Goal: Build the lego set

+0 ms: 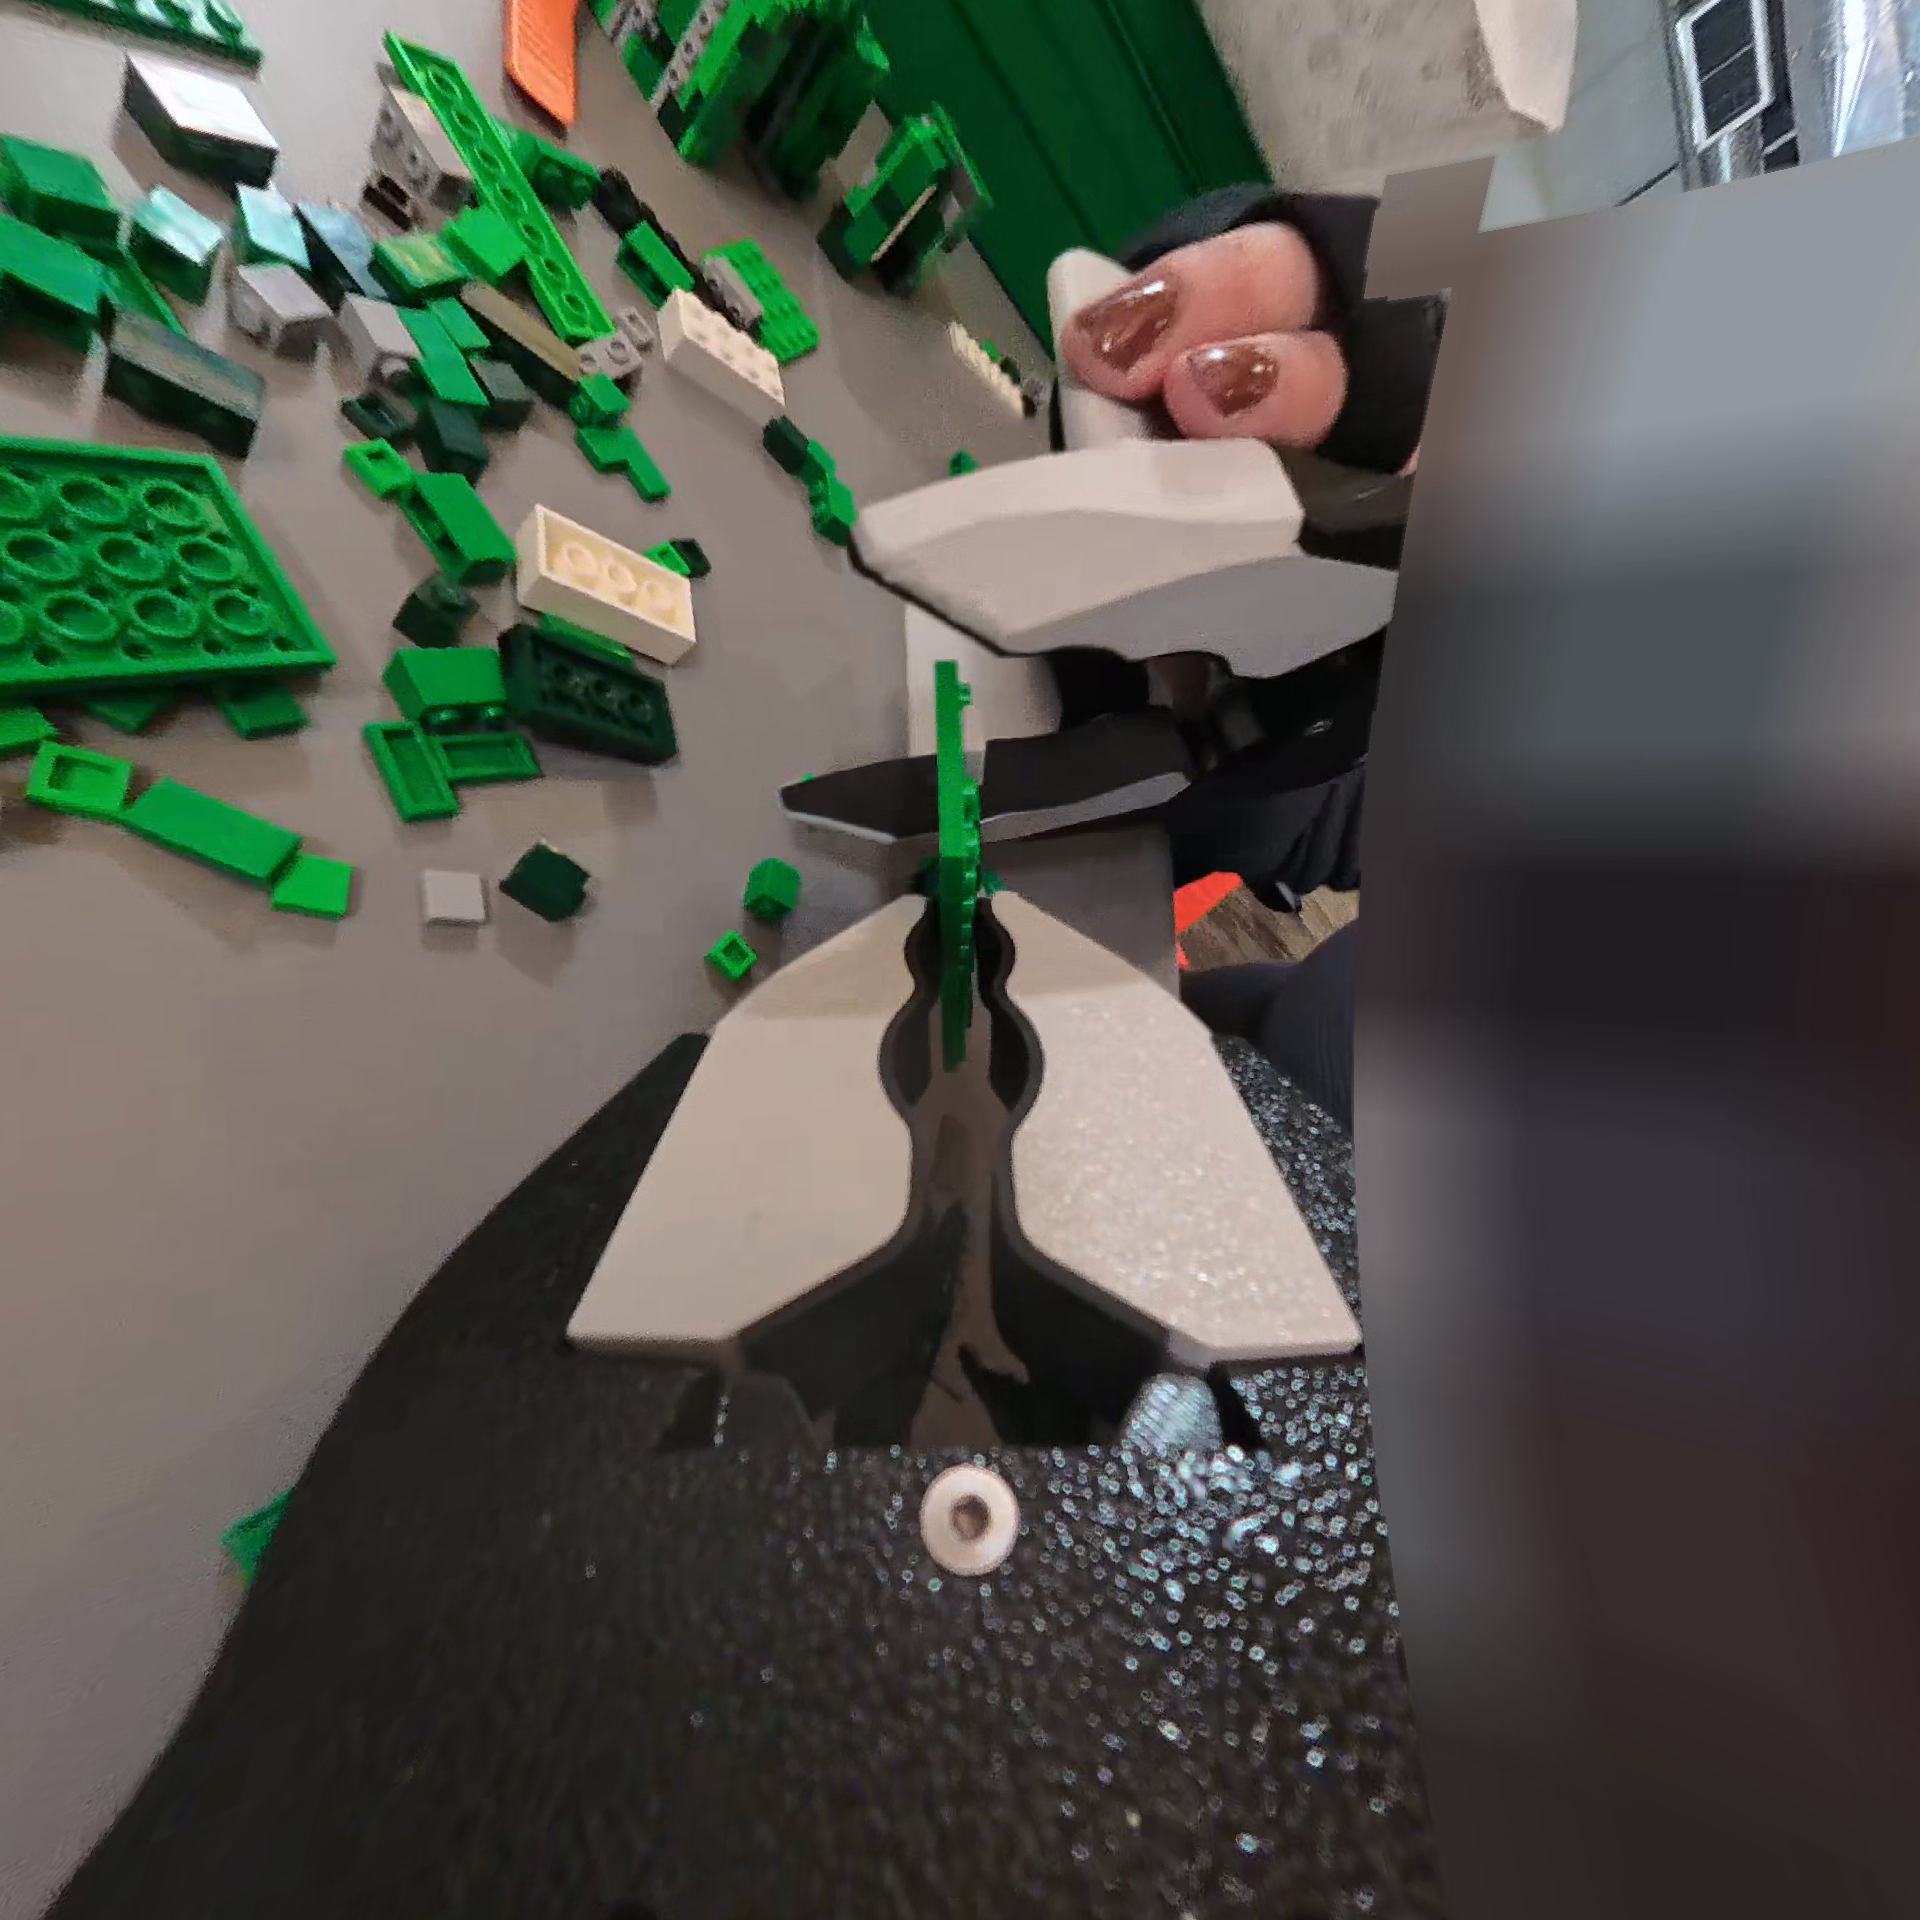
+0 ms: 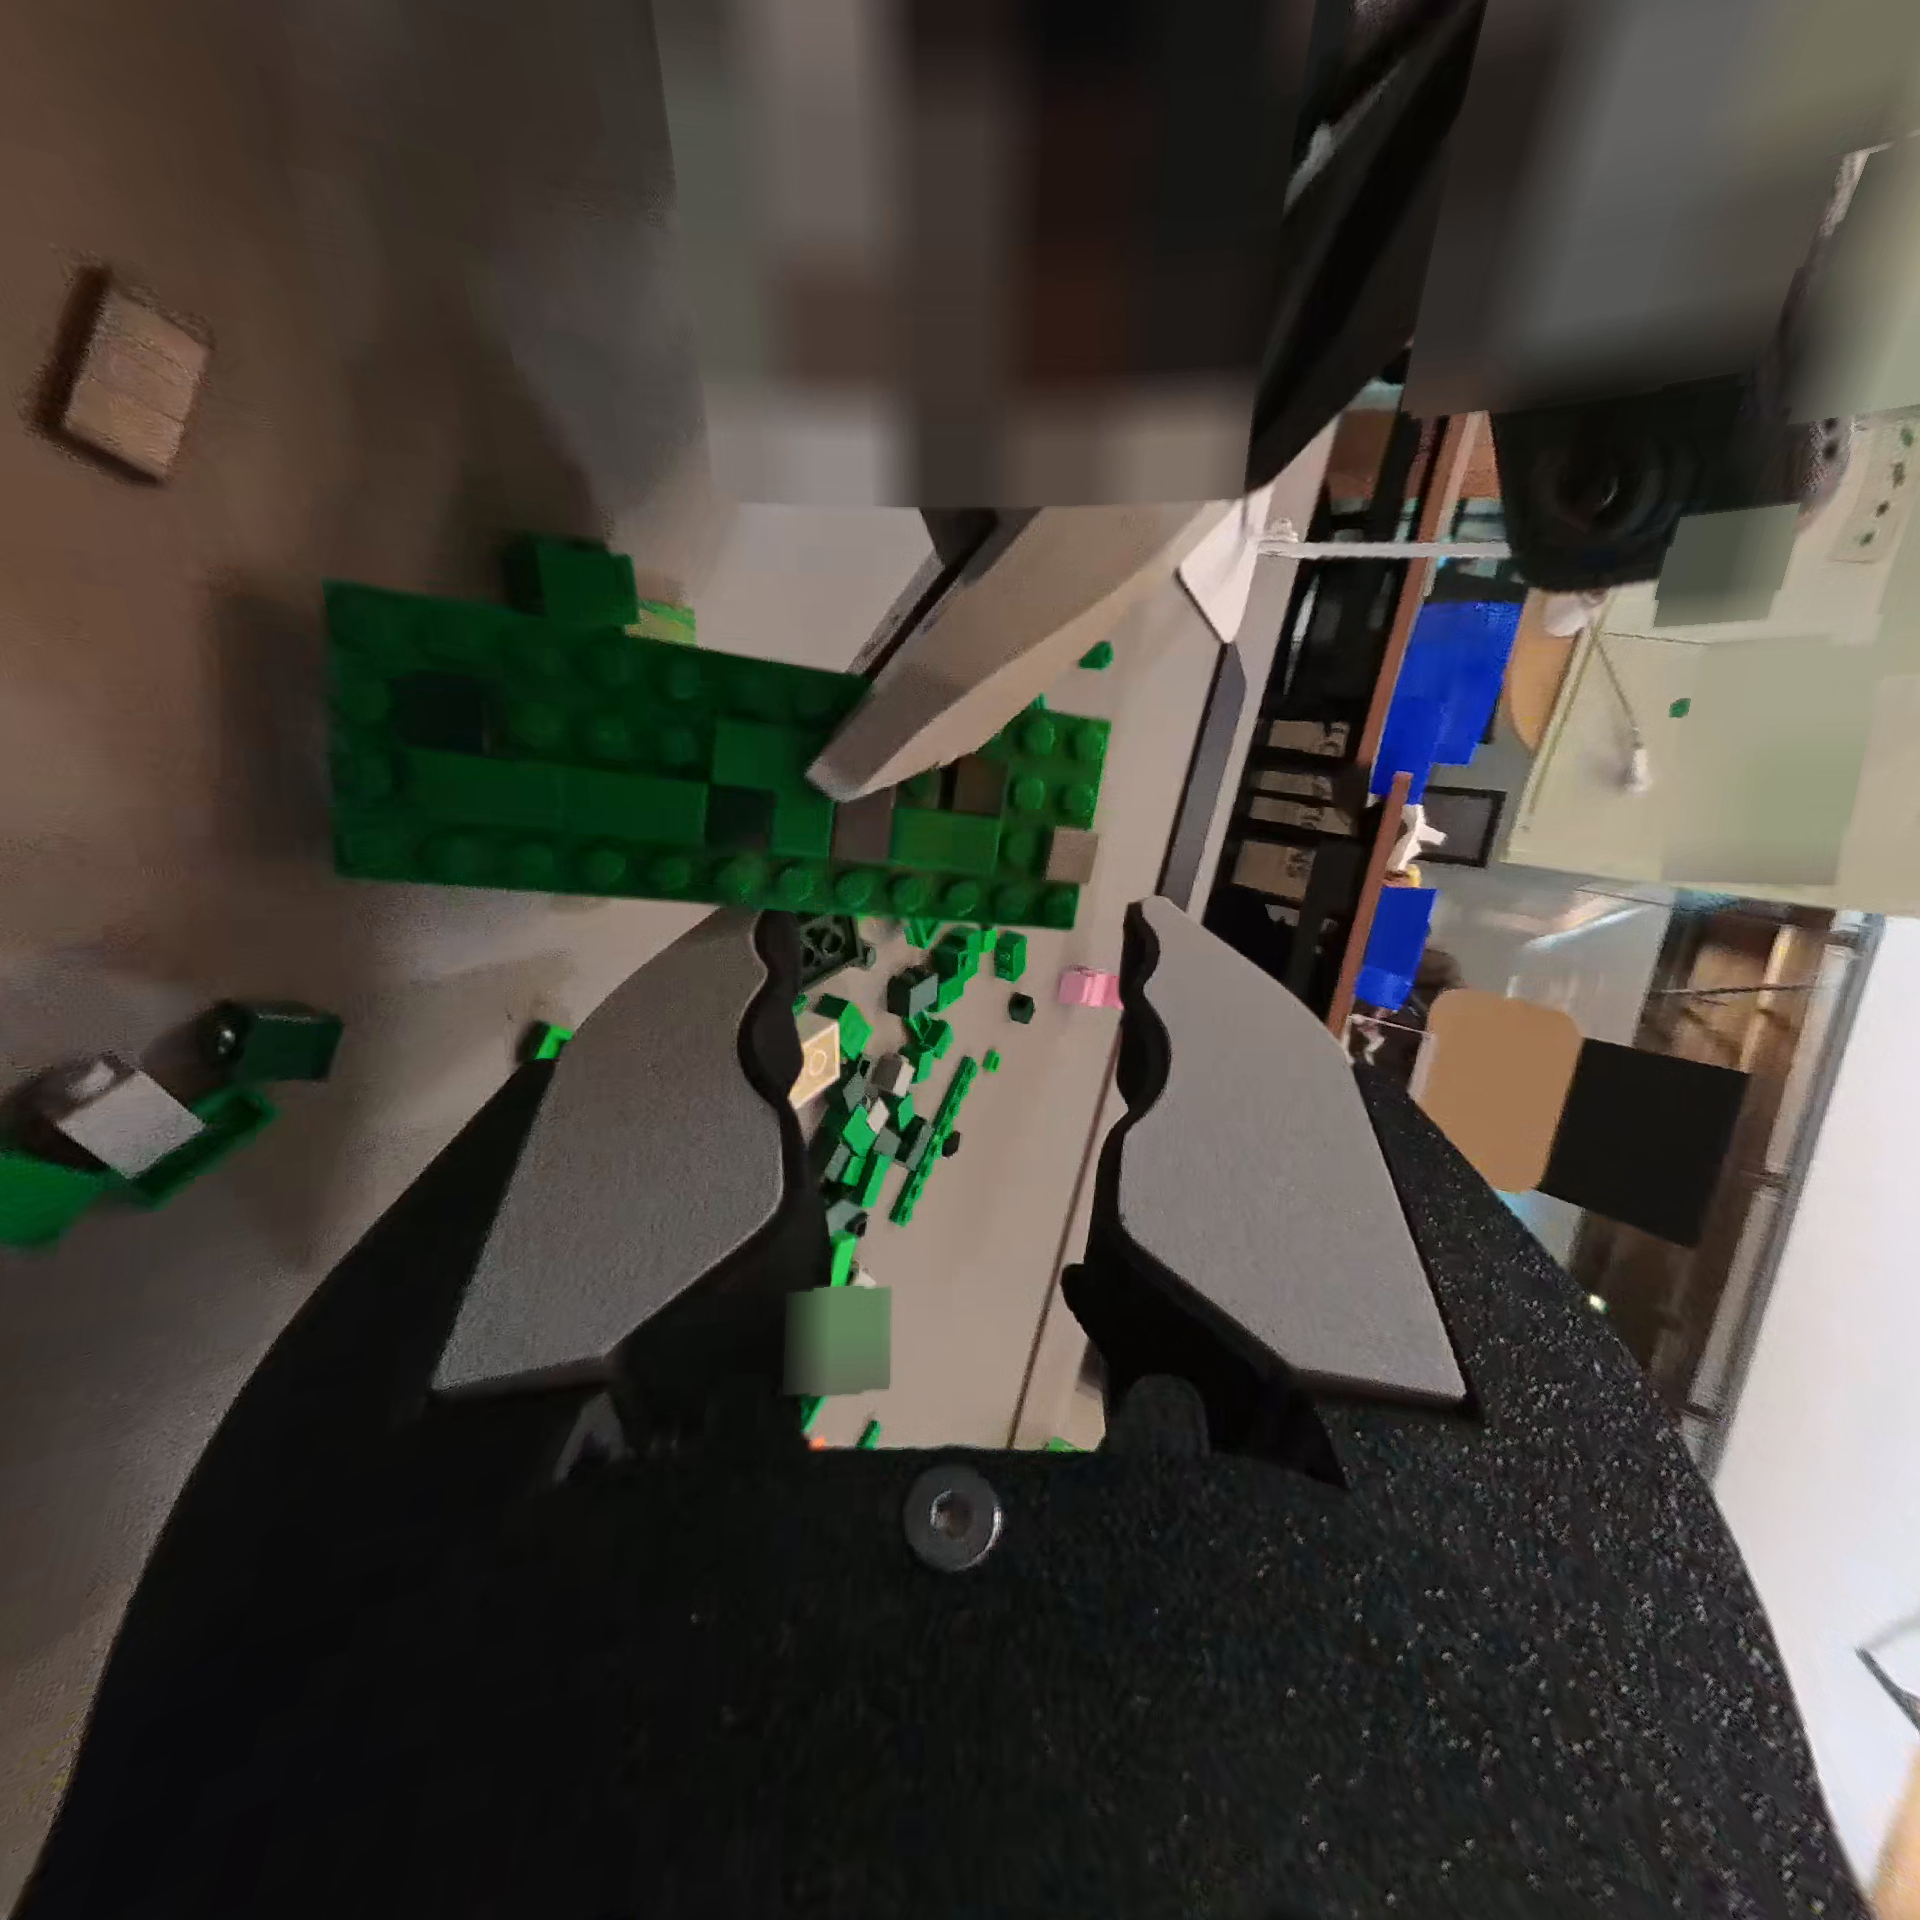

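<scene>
In the left wrist view, the left tongs point(image 1: 954, 914) are closed tight on a green studded plate assembly point(image 1: 954, 831), seen edge-on and standing upright between the grey fingers, its top edge reaching toward 12 o'clock. Just beyond it, at about 1 o'clock, the right tongs point(image 1: 821, 675) reach in from the right, one white finger above and one dark finger below, the plate's upper edge standing in the gap between them. A hand point(image 1: 1216, 343) grips that tool farther back at 1 o'clock. Out toward 10 and 11 o'clock the grey table point(image 1: 260, 1143) carries a scatter of loose bricks: a white two-by-four brick point(image 1: 608, 582), a large green baseplate point(image 1: 135, 566) at 9 o'clock, a long bright green plate point(image 1: 499, 187) and, farthest off at 12 o'clock, a partly built green block point(image 1: 769, 83) beside an orange piece point(image 1: 540, 52).

In the right wrist view, the right tongs point(image 2: 951, 925) stand wide apart and hold nothing. Directly past their tips at 12 o'clock the same assembly point(image 2: 582, 758) shows its studded face, green with a few grey and dark tiles, pinched near its right half by a grey finger of the left tongs point(image 2: 914, 717). Between the fingers, loose green pieces point(image 2: 894, 1081) and a pink brick point(image 2: 1086, 987) lie on the table. At 9 o'clock a dark green brick point(image 2: 275, 1039) sits near a grey tile point(image 2: 125, 1117).
</scene>
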